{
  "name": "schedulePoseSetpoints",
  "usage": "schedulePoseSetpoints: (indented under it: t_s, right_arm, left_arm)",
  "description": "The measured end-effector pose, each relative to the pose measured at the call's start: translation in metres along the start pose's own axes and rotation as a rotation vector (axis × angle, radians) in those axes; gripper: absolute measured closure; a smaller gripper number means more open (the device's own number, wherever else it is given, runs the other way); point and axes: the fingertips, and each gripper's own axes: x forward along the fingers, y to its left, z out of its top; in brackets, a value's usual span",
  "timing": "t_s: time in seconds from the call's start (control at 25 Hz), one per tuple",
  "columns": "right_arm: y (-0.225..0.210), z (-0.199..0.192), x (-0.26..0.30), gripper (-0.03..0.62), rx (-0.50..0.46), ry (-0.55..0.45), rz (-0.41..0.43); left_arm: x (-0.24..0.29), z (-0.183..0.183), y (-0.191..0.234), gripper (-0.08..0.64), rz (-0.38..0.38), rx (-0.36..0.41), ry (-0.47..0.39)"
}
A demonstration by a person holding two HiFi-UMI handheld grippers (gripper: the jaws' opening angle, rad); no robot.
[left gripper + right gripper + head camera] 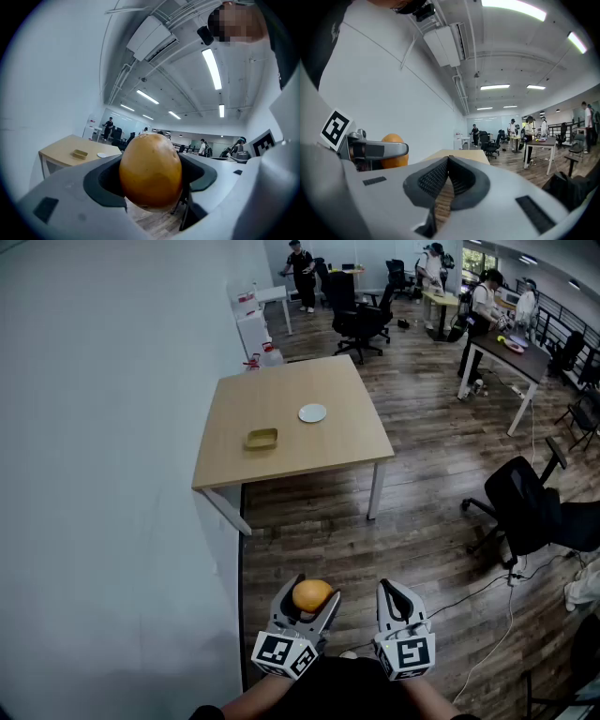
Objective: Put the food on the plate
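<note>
Left gripper (317,585), lower centre of head view: jaws spread wide and clamped on the orange-yellow, egg-shaped fruit (150,171). In the left gripper view the fruit's long axis stood upright in the frame, crosswise to the squeeze, with a dark pad on each flank. Right gripper (392,589), just beside it to the right: jaws pressed together, nothing between them.

The small round white plate (312,412) lay on the light wooden square table (328,451) in the upper middle of the head view, almost straight up the frame from the held fruit and well apart from it, with a stretch of wood-plank floor (309,531) between. An olive-yellow shallow dish (262,438) sat on the table near the plate, to its lower left.

Judgement: the carry runs straight ahead, and the left gripper does the placing. The target is the white plate, right of the dish.
</note>
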Motion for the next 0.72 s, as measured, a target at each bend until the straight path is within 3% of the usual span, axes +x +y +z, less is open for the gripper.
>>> schedulePoseSetpoints:
  t_s: [0.44,0.72]
  right_arm:
    - [-0.054,-0.011,0.026,0.531,0.084,0.033,-0.02]
    - [-0.081,-0.016,0.096,0.531,0.065,0.094,-0.018]
  left_arm:
    - [0.07,-0.02,0.003,0.219,-0.051,-0.016,0.041]
    - [0.142,-0.024,0.039,0.219,-0.088,-0.031,0.068]
